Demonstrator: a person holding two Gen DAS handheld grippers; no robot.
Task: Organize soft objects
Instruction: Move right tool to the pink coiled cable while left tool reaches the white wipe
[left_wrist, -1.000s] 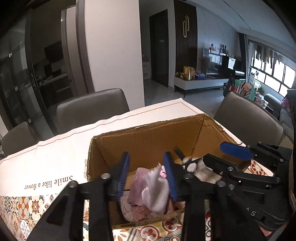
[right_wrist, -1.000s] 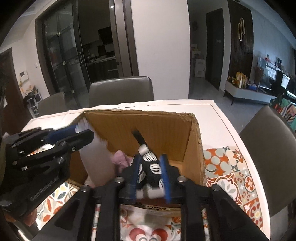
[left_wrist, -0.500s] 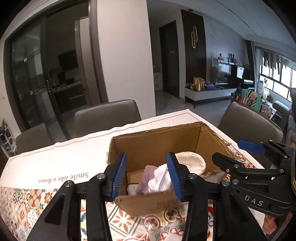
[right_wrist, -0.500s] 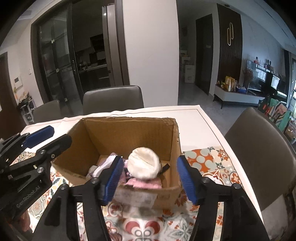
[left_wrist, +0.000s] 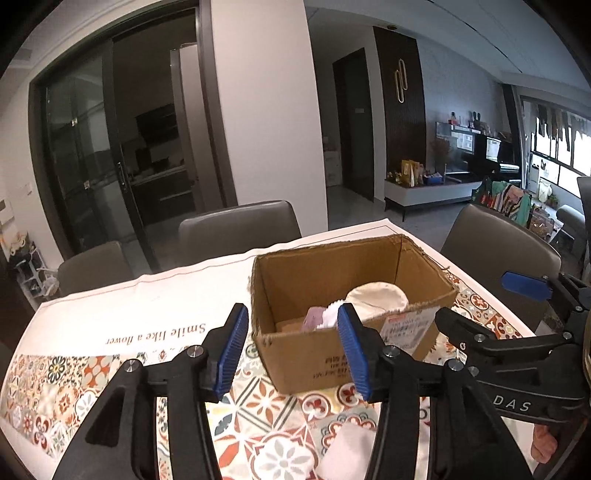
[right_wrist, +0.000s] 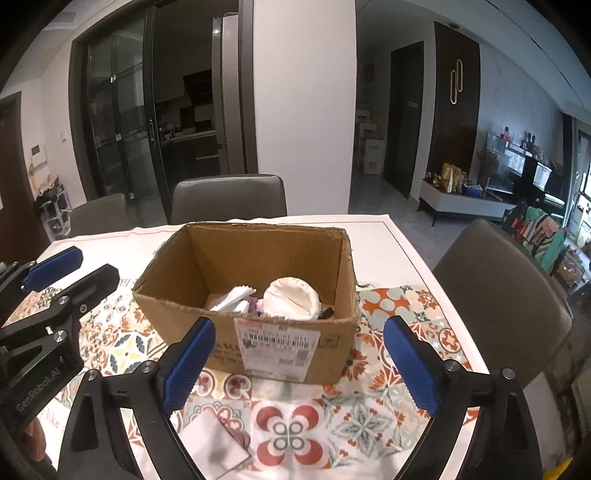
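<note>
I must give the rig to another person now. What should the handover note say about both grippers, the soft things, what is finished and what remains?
Left gripper: open, empty, jaws just opening, in front of the brown cardboard box.
Right gripper: wide open, empty, jaws just opening, also before the box.
In the box: a round cream fabric piece, a white cloth with zigzag edge, a pink-purple cloth.
Done: these soft things are inside the box.
Left: a white soft piece lies on the patterned tablecloth near the grippers, outside the box; probably it goes in next.
</note>
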